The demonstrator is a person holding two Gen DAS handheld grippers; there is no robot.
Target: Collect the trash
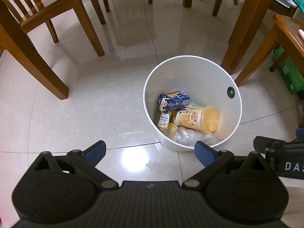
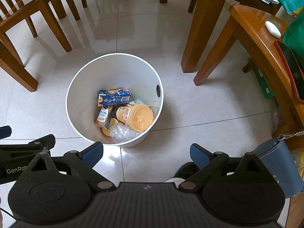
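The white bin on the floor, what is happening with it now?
A person holds two grippers above the white bin, which stands on the tiled floor between wooden chairs. Both the left gripper and the right gripper are open and hold nothing. The bin already contains a blue carton, a yellow cup, a small pouch and crumpled clear plastic. No loose trash shows on the floor nearby.

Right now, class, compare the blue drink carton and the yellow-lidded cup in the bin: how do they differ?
The blue drink carton is a flat-sided box; the yellow-lidded cup is round. The carton is dark blue with printed pictures; the cup is cream and yellow. The carton lies against the bin's far side; the cup lies nearer the camera, lid facing up and outward. Both lie on their sides inside the white bin.
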